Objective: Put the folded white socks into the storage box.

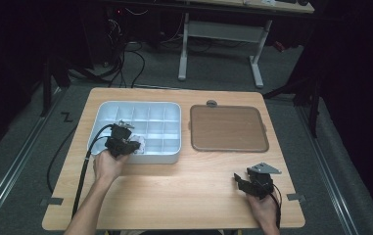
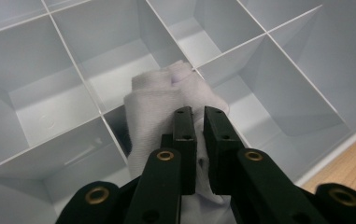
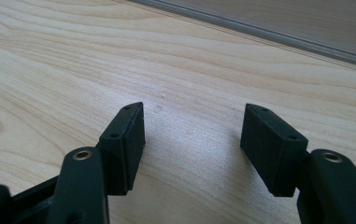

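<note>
Left gripper view: a white cloth (image 2: 166, 107) is pinched between the closed jaws of the left gripper (image 2: 199, 116), above the divided tray (image 2: 306, 70), over a wall near its front edge. Beyond the fingertips the cloth bunches. Right of the tray, well apart, the right gripper (image 3: 192, 126) is held wide open over the table (image 3: 49, 60).

Soft white cloth (image 2: 166, 100), smooth matt plastic organiser tray (image 2: 278, 70), pale grained wood table (image 3: 73, 60).
</note>
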